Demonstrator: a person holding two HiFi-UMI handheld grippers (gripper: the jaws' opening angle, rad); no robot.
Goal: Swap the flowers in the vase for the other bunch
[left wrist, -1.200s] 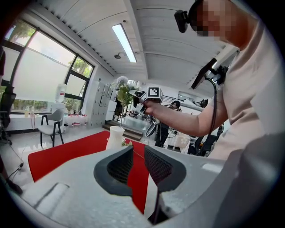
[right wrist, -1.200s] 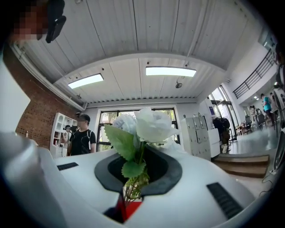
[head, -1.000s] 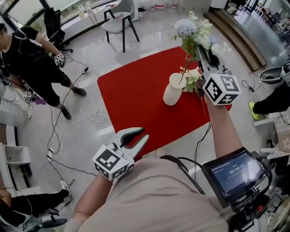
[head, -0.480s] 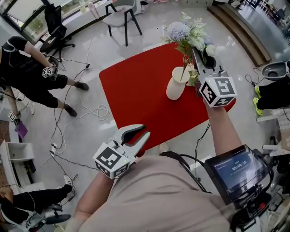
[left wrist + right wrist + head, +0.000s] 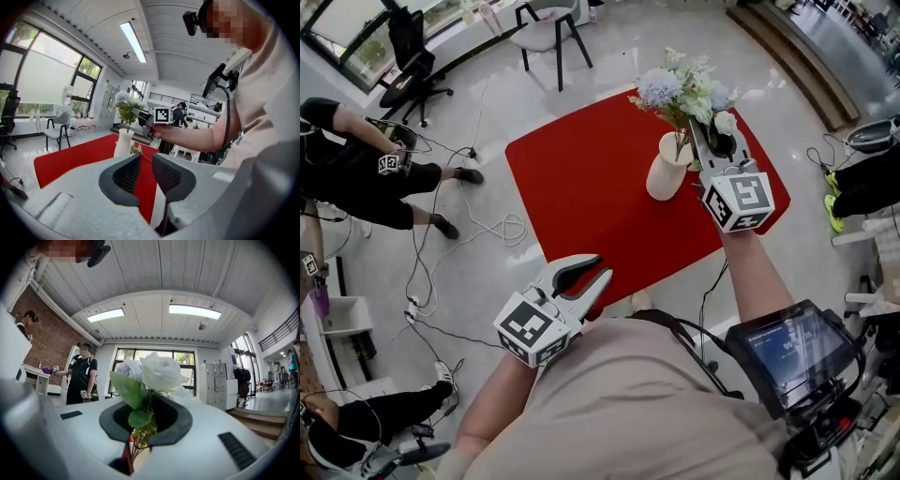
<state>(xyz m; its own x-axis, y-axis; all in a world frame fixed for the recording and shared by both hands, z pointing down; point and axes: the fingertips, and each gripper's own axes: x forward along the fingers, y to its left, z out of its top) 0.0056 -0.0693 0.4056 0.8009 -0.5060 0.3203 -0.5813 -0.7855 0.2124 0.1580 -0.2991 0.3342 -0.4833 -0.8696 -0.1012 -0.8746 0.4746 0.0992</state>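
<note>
A white vase (image 5: 664,173) stands near the far right of the red table (image 5: 572,187). My right gripper (image 5: 702,128) is shut on the stems of a bunch of flowers (image 5: 675,86) with pale blue and white blooms. The stems reach down to the vase's mouth. In the right gripper view a white rose (image 5: 159,371) fills the middle, with the stems pinched low between the jaws. A small sprig (image 5: 136,149) lies on the table by the vase's foot. My left gripper (image 5: 600,272) hangs at the table's near edge, jaws slightly apart and empty.
A grey chair (image 5: 546,23) stands beyond the table, and a black office chair (image 5: 408,52) at far left. Cables (image 5: 478,225) trail over the floor left of the table. A person in black (image 5: 356,173) stands at left. A screen (image 5: 792,349) is at my right side.
My right gripper has come down with the bunch, so the blooms now sit closer above the vase. The left gripper has stayed where it was.
</note>
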